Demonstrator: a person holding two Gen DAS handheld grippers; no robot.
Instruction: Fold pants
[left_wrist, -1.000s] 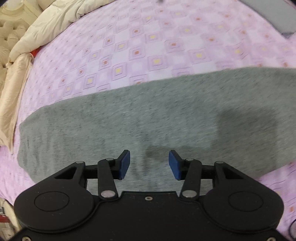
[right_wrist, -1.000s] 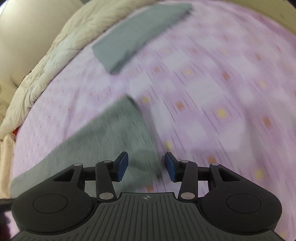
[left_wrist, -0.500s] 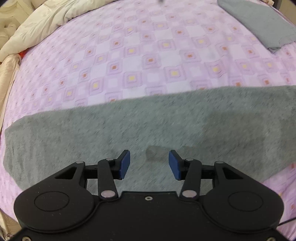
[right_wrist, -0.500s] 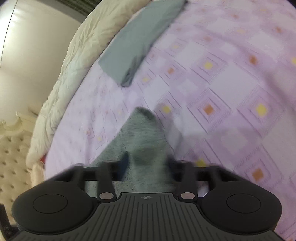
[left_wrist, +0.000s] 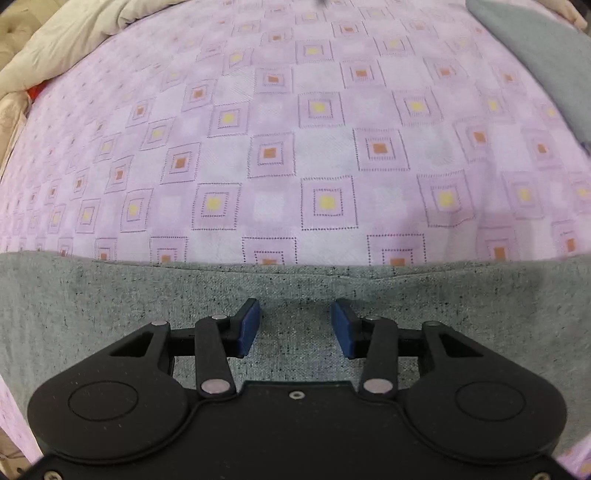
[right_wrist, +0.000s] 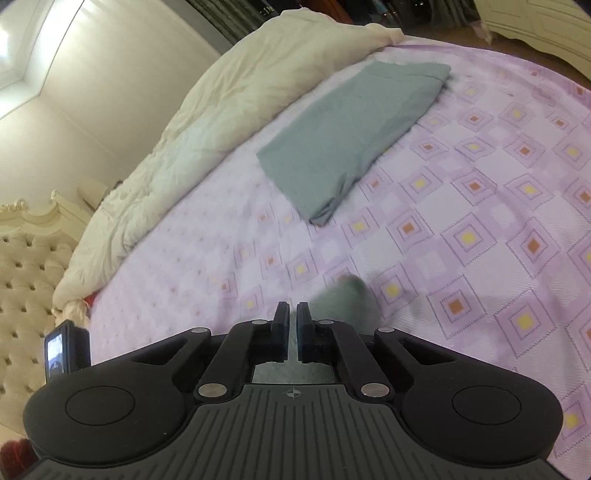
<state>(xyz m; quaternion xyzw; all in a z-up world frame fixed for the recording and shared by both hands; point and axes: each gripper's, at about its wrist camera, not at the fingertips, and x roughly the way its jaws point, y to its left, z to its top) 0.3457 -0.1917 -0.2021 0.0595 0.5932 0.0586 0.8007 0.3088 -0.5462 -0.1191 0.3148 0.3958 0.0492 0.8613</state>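
Grey pants (left_wrist: 110, 306) lie flat across the near part of the purple patterned bed sheet (left_wrist: 295, 147) in the left wrist view. My left gripper (left_wrist: 295, 328) is open just above the pants, its blue pads either side of bare cloth. In the right wrist view my right gripper (right_wrist: 291, 328) is almost closed, and grey cloth of the pants (right_wrist: 347, 306) shows blurred just right of and under the fingers. Whether cloth is pinched between the pads is hidden.
A second grey garment, folded (right_wrist: 351, 144), lies farther up the bed beside a cream duvet (right_wrist: 221, 122); its corner shows in the left wrist view (left_wrist: 546, 59). A tufted cream headboard (right_wrist: 26, 273) stands at the left. A small device (right_wrist: 66, 350) sits at the left of the right gripper.
The right gripper's fingers have closed from wide open to almost together at the pants' end, and its view has tilted up. The left gripper has moved low over the pants and stayed open.
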